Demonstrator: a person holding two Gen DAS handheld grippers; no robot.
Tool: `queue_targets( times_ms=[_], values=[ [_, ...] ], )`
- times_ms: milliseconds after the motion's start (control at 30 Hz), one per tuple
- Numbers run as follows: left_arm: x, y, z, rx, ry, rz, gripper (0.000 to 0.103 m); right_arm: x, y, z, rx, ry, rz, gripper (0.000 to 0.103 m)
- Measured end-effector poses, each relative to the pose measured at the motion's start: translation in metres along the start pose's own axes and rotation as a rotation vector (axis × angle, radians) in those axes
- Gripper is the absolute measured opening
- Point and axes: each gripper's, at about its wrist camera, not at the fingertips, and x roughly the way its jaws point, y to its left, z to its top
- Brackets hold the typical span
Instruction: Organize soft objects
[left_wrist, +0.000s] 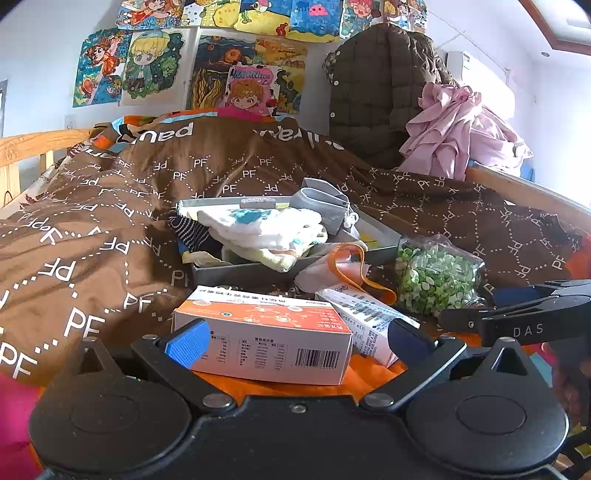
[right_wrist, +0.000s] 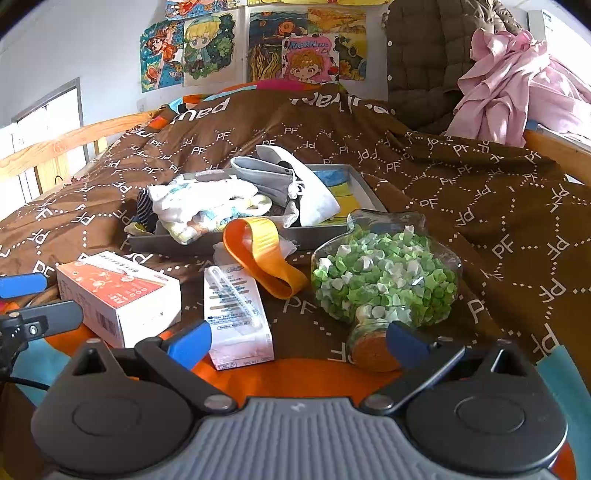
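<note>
A grey tray lies on the brown bedspread, heaped with soft cloths: white patterned socks or towels, a dark striped sock and grey face masks. An orange strap on a white cloth lies just in front of the tray. My left gripper is open, low behind an orange-and-white box. My right gripper is open too, near a white carton and a glass jar of green paper stars.
A second white carton leans beside the orange box. The right gripper's black frame enters the left wrist view from the right. A wooden bed rail runs at left. A pink garment and a quilted brown jacket hang at the back right.
</note>
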Motion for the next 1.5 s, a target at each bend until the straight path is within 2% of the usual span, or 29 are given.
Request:
queue_targets(
  times_ms=[400, 900, 1200, 1500],
  values=[
    [0.004, 0.000, 0.011, 0.002, -0.021, 0.001, 0.102, 0.004, 0.002, 0.013, -0.015, -0.014, -0.013, 0.103],
    [0.015, 0.026, 0.041, 0.035, -0.089, 0.010, 0.102, 0.026, 0.009, 0.056, -0.004, -0.049, -0.044, 0.103],
    [0.033, 0.039, 0.057, 0.073, -0.119, -0.007, 0.102, 0.041, 0.020, 0.070, -0.035, -0.050, -0.055, 0.103],
    [0.058, 0.049, 0.070, 0.106, -0.114, -0.016, 0.102, 0.063, 0.025, 0.076, -0.054, -0.029, -0.044, 0.103]
  ],
)
